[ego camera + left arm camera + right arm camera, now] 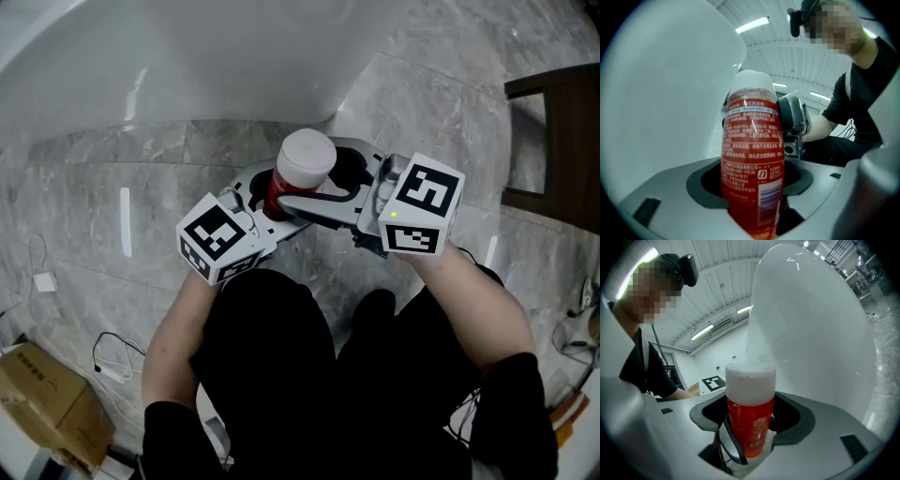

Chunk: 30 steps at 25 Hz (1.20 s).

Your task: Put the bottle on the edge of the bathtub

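Observation:
A red-labelled bottle [302, 167] with a white cap stands upright between both grippers, just in front of the white bathtub's [187, 66] outer wall. My left gripper [269, 199] is shut on the bottle's [752, 159] lower body, and the pads [710, 190] press its sides. From the other side my right gripper [330, 186] reaches around the same bottle [750, 413]. Its jaws stand wide, with dark gaps between the pads [797, 420] and the bottle. The tub wall [811, 333] rises right behind the bottle. Whether the bottle's base rests on anything is hidden.
Grey marble floor [112, 187] surrounds the tub. A dark wooden piece of furniture [562, 141] stands at the right. At the lower left lie a cardboard box [42, 394], loose white cables [112, 366] and a small white adapter [44, 281]. The person's legs fill the lower middle.

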Available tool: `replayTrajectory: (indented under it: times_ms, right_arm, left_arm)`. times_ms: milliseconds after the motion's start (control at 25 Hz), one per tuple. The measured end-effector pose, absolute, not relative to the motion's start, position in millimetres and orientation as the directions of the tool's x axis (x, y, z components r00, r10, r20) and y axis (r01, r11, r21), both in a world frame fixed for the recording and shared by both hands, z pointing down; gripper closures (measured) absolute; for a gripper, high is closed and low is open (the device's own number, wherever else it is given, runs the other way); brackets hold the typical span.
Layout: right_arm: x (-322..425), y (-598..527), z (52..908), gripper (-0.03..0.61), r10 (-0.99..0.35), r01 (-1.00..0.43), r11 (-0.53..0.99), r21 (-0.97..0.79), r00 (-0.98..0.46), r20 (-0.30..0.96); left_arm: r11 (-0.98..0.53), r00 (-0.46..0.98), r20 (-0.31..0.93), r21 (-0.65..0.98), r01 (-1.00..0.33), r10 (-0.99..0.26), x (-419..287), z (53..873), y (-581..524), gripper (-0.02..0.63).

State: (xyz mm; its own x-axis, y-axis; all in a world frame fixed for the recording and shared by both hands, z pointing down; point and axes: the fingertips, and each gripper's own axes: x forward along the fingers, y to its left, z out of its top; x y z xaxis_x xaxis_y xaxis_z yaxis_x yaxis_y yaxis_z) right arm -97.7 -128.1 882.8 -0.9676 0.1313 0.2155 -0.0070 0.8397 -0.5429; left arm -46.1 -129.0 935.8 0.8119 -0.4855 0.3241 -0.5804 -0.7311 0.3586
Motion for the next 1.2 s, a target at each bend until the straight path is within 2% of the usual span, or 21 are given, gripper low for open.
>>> replayTrajectory:
  times_ms: [320,640,760,1200]
  right_arm:
    - [-94,-146,894,0.293,0.058,-0.063,0.820,-0.568,-0.980,0.193]
    - [-81,-185,951,0.293,-0.026,-0.209,0.870,-0.446,-0.924,0.382]
    - [-83,-191,981,0.293,-0.021,-0.224,0.892,-0.393,-0.889,0.458]
    - [-79,-210,1055,0.293,-0.106,-0.327,0.894,-0.306,-0.819,0.564]
  left_arm:
    - [-0.645,0.756,0.372,0.396,-0.653,-0.538,-84,961,-114,0.311]
    - [-0.510,0.657,0.443,0.415,-0.753,-0.610,-132,997,-98,0.316]
    - [-0.480,0.638,0.455,0.423,-0.769,-0.621,-140,1004,-95,0.319]
    - [-0.467,0.638,0.495,0.436,-0.770,-0.590,-138,1016,-91,0.337]
